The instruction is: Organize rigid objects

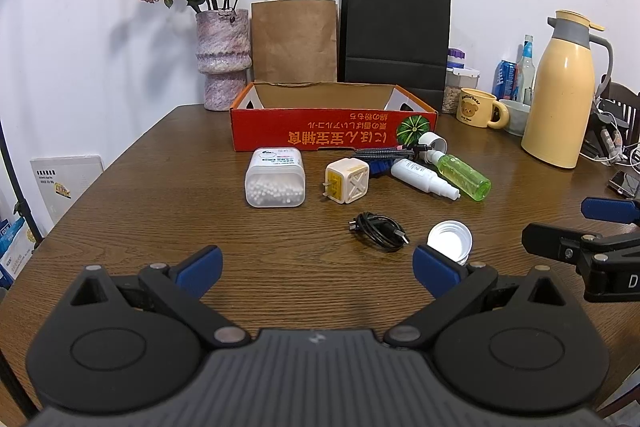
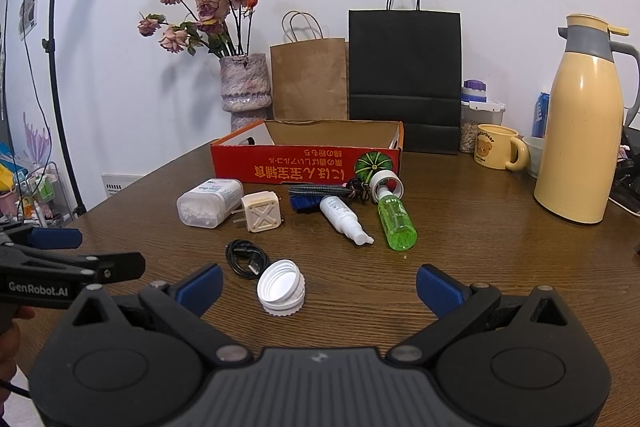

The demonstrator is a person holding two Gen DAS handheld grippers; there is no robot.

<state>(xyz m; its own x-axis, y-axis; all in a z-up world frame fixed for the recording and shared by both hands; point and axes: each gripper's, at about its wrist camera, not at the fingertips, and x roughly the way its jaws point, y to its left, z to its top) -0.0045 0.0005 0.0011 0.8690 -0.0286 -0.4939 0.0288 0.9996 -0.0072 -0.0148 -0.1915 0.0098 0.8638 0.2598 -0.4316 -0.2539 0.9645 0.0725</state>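
A red cardboard box (image 1: 332, 135) (image 2: 304, 163) stands open on the wooden table. In front of it lie a clear tub of cotton swabs (image 1: 275, 178) (image 2: 210, 202), a cream plug adapter (image 1: 346, 181) (image 2: 260, 211), a white spray bottle (image 1: 424, 175) (image 2: 345, 220), a green bottle (image 1: 464, 175) (image 2: 396, 223), a coiled black cable (image 1: 378, 225) (image 2: 246, 259) and a white cap (image 1: 450, 241) (image 2: 282, 287). My left gripper (image 1: 318, 271) is open and empty, short of the cable. My right gripper (image 2: 320, 285) is open and empty, the cap just left of its middle.
A braided cable and a blue item (image 1: 380, 157) lie against the box. Behind stand a vase of dried roses (image 1: 224, 59), a brown bag (image 1: 294, 39) and a black bag (image 1: 394, 35). At right stand a yellow mug (image 1: 478, 107) and a cream thermos jug (image 1: 560, 95).
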